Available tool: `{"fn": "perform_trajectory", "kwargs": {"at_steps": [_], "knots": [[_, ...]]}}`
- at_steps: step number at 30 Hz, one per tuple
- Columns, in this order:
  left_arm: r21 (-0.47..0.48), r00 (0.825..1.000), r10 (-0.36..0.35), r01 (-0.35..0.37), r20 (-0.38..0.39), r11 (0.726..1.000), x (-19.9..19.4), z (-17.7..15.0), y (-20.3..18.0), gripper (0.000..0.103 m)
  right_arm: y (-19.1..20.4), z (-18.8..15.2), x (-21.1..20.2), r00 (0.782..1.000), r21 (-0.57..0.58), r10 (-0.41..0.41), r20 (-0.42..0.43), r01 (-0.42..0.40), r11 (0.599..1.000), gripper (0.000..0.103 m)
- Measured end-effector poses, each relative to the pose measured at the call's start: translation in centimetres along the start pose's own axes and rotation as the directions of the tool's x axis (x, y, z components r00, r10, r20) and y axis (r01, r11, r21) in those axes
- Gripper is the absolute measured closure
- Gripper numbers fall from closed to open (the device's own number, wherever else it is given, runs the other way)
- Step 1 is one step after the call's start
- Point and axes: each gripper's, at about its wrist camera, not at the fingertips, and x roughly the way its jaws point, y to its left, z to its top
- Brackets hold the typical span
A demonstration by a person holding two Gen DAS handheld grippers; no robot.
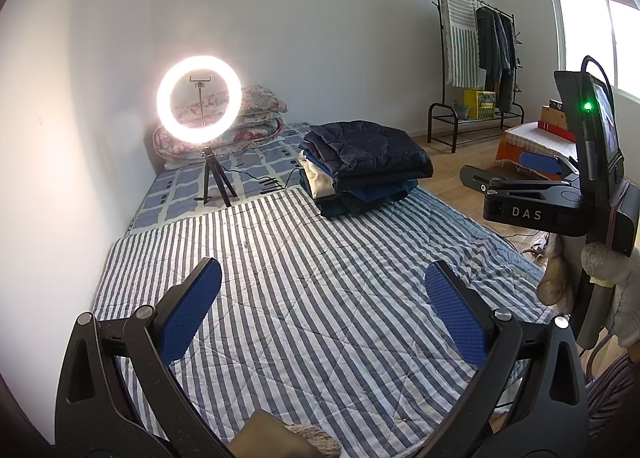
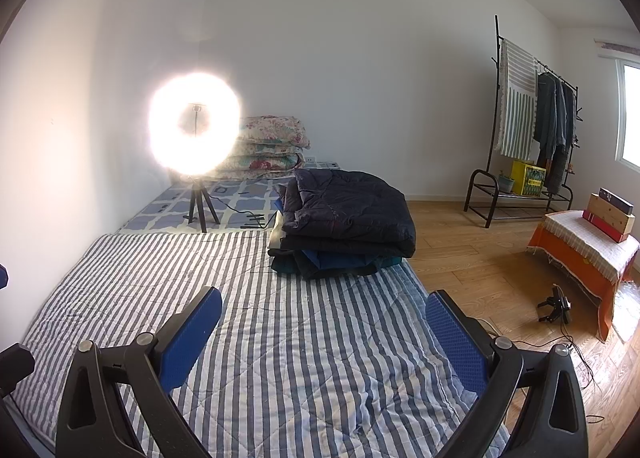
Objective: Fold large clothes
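Note:
A stack of folded clothes (image 1: 360,170) topped by a dark quilted jacket (image 2: 348,210) rests at the far right of the striped quilt (image 1: 304,278) on the bed. My left gripper (image 1: 322,278) hovers open over the bare quilt, nothing between its blue pads (image 1: 192,310). My right gripper (image 2: 323,308) is also open above the quilt (image 2: 280,358), well short of the stack. In the left wrist view the right gripper's body (image 1: 560,194) shows at the right edge, held by a gloved hand (image 1: 612,290).
A lit ring light on a tripod (image 1: 200,98) stands behind the quilt, cable trailing. Folded floral bedding (image 2: 268,146) lies by the wall. A clothes rack (image 2: 528,118), an orange-draped table with boxes (image 2: 588,246) and a small black device (image 2: 556,306) stand on the wooden floor.

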Motion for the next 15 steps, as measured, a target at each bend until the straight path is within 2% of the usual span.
{"fn": "perform_trajectory", "kwargs": {"at_steps": [15], "knots": [[-0.001, 1.000, 0.002, -0.002, 0.001, 1.000, 0.02, 0.04, -0.04, 0.000, 0.08, 0.01, -0.02, 1.000, -0.001, -0.001, 0.001, 0.001, 1.000, 0.000]]}}
